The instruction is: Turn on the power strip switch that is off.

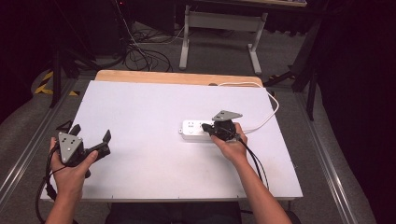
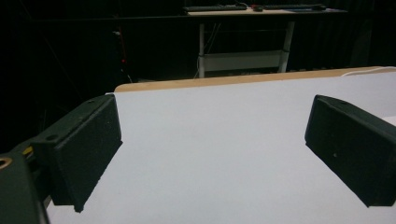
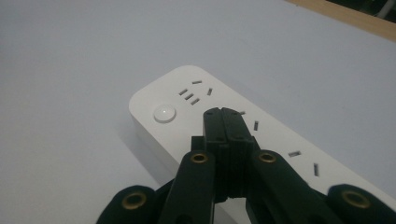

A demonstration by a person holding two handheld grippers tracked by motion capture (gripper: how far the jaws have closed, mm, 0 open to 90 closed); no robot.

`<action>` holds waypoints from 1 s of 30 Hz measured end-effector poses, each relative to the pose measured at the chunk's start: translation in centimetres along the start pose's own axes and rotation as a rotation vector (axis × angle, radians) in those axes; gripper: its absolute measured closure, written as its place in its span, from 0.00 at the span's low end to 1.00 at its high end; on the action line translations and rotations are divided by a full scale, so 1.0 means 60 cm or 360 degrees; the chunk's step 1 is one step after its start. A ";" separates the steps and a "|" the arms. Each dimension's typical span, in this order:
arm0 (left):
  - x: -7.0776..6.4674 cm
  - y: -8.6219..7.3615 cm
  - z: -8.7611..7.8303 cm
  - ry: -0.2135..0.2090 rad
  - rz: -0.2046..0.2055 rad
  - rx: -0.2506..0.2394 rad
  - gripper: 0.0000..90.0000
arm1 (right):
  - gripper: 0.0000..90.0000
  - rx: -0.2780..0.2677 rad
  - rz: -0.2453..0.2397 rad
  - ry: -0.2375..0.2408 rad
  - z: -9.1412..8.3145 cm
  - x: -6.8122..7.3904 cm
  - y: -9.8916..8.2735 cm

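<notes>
Currently the power strip (image 1: 198, 130) lies flat on the white table (image 1: 140, 107), right of centre. Its long axis runs left to right in the high view, roughly parallel to the near table edge. The end with the round button (image 3: 164, 113) points toward the table's left side; the white cord (image 1: 266, 116) leaves the opposite end and loops back toward the far right corner.

The right gripper (image 1: 208, 129) sits over the strip's right half, tips aimed left along the strip. In the right gripper view its jaws are pressed together with nothing between them, tips poised above the socket slots just behind the button. Contact with the strip's top face cannot be judged.

The left gripper (image 1: 91, 135) is held at the near left edge of the table, well apart from the strip. Its jaws stand wide apart over bare table surface.
</notes>
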State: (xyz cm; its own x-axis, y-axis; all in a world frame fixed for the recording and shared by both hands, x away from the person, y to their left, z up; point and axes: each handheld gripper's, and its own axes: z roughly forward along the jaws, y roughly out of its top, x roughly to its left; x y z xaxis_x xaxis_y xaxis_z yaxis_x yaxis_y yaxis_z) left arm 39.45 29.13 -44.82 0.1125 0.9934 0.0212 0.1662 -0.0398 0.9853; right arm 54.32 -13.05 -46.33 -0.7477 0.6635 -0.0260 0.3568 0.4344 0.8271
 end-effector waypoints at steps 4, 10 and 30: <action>0.000 0.000 0.000 -0.0002 -0.0002 0.0002 0.05 | 1.00 0.0042 -0.0024 -0.0011 0.009 0.003 -0.002; -0.001 0.000 0.000 -0.0007 -0.0004 -0.0006 0.04 | 1.00 0.0050 0.0017 -0.0007 0.010 0.002 -0.003; -0.008 0.001 0.009 -0.0034 0.0020 0.0018 0.04 | 1.00 0.0041 0.0096 -0.0047 0.009 0.008 -0.010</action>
State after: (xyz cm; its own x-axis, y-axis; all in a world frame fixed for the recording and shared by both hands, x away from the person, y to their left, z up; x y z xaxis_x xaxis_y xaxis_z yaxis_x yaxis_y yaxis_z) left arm 39.91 28.60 -44.87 0.1354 0.9904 0.0297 0.1758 -0.0535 0.9830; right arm 54.07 -12.67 -47.16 -0.7077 0.7065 0.0063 0.4151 0.4086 0.8128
